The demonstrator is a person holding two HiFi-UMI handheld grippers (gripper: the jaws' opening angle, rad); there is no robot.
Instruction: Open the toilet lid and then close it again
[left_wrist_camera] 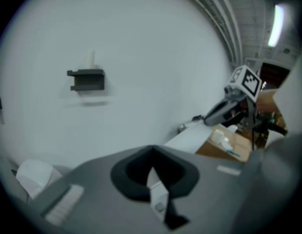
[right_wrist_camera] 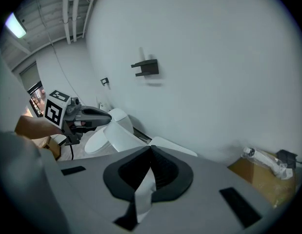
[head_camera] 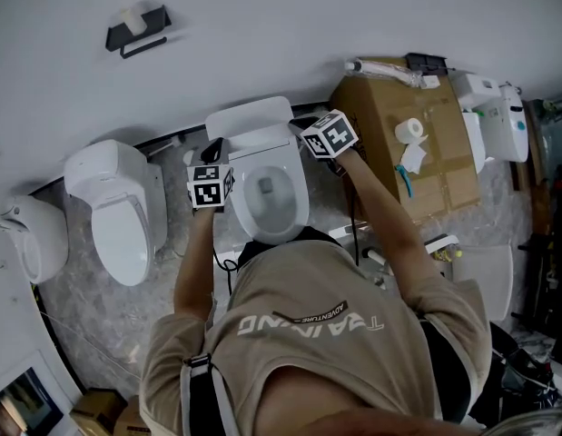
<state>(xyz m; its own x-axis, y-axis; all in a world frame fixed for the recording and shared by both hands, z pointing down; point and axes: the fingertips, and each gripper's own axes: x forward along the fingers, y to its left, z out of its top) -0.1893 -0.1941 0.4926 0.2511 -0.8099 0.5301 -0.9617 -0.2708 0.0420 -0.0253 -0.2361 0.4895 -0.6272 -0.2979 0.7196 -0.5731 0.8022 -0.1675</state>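
Apparently raised, the toilet lid (right_wrist_camera: pixel 117 136) lies partly behind the right tool (right_wrist_camera: pixel 151 149)

Even, bright, diffuse light. A ceiling strip lamp (left_wrist_camera: pixel 276 26) glares. Both gripper views bow with black corners; the left is blurred. Soft shadow lies beneath the wall holder (left_wrist_camera: pixel 86 79).

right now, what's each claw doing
Left claw: closed, holding nothing.
Right claw: closed, holding nothing.
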